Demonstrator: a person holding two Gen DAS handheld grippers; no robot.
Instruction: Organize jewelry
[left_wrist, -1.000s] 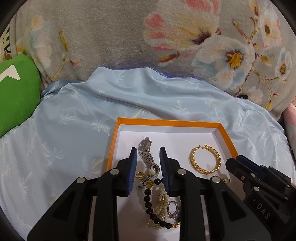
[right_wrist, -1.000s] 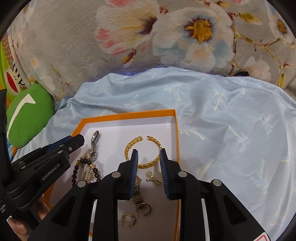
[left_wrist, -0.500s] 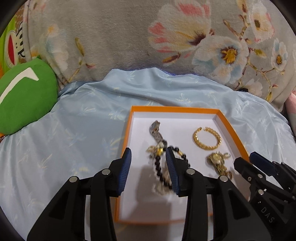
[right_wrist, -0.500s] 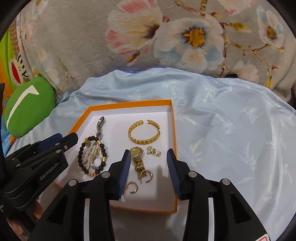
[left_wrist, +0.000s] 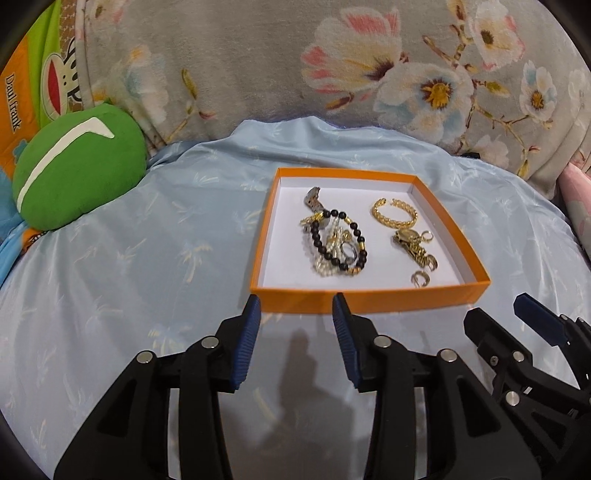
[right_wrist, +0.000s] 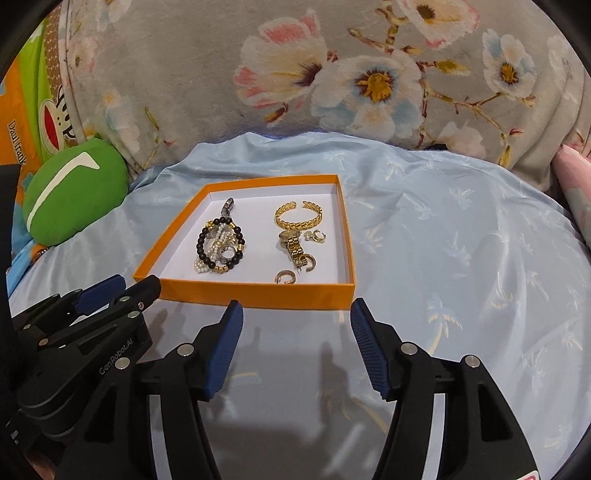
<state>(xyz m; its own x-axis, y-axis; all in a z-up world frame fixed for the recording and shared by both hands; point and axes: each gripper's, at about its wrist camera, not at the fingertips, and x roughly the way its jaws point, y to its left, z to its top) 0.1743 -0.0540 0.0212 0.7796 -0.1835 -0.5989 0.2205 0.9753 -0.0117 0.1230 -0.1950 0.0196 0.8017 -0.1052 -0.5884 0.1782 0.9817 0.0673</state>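
jewelry: i see it all lying inside the orange tray (left_wrist: 364, 296), which sits on the light blue cloth (left_wrist: 147, 258) just past my two grippers.
left gripper (left_wrist: 295, 306): my blue pads are spread wide with nothing between them; the tips hover just short of the tray's near wall, above the cloth.
right gripper (right_wrist: 295, 312): i have it spread even wider, also empty, tips just short of the same near wall, toward the tray's right corner.
near jewelry: a small gold hoop earring (right_wrist: 285, 277) lies closest to the near wall, with another hoop (right_wrist: 309, 261) just behind it, touching the gold watch (right_wrist: 293, 245).
left pile: the black bead bracelet (left_wrist: 338, 240) rings a tangle of pearl beads (right_wrist: 216, 245) and a silver ring (left_wrist: 349, 252); a silver watch (left_wrist: 313, 197) pokes out from the far side of the pile.
right side: beyond the gold watch i see a small gold earring pair (right_wrist: 317, 235) beside it, then the gold braided cuff (left_wrist: 395, 214), apart from the pile.
far left: a green plush cushion (left_wrist: 79, 166) rests at the cloth's edge, well apart from the tray.
background: a grey floral blanket (left_wrist: 258, 66) rises behind everything.
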